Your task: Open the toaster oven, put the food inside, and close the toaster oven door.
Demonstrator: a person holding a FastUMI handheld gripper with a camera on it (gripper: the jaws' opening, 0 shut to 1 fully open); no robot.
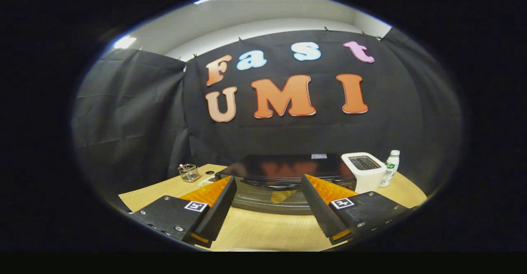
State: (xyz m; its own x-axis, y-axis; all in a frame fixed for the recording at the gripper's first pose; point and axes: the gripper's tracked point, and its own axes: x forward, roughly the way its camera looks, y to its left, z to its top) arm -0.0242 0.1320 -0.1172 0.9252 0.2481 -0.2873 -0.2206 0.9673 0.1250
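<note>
I hold gripper (267, 202) jaws spread, empty | black glass-fronted toaster oven (284, 175) dead ahead, door shut | handle bar (269, 184) crosswise between fingertips

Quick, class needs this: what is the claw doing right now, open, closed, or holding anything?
Claw: open and holding nothing; its fingers are spread wide over the wooden table, with the toaster oven just ahead between them, door shut.

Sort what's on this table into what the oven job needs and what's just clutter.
Job: toaster oven, door shut, just ahead of the fingers; food seen through its door glass; gripper, open, holding nothing.

Clutter: white toaster, bottle, small glass holder, all on the table.
</note>
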